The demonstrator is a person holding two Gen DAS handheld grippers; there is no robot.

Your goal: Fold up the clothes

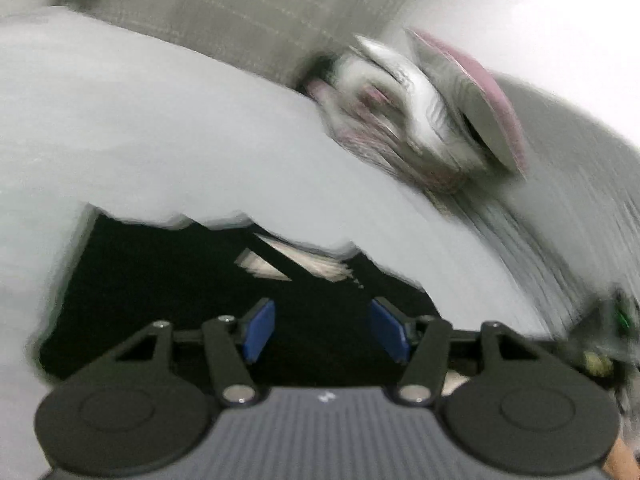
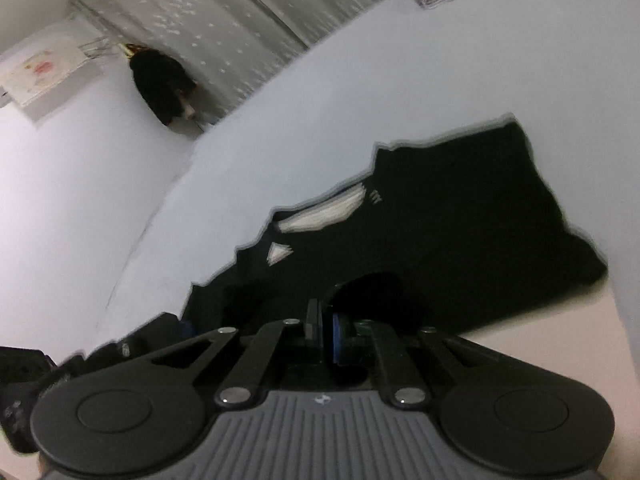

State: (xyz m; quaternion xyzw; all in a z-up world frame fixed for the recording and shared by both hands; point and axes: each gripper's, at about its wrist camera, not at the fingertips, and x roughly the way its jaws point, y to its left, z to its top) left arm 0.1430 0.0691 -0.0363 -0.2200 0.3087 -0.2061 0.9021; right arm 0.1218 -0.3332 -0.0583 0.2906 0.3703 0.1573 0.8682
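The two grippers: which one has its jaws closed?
The right gripper: its blue pads are pressed together at the edge of the black garment. The left gripper has a wide gap between its pads, nothing gripped.

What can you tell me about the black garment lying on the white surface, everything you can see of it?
The black garment looks like soft, dark fabric with a pale printed graphic on it, lying spread on the white surface. Its outline is uneven and blurred. In the right wrist view the right gripper is shut at its near edge, apparently pinching the cloth, though dark-on-dark hides the contact. In the left wrist view the left gripper stands open over the fabric, pads apart, not visibly clamping it.
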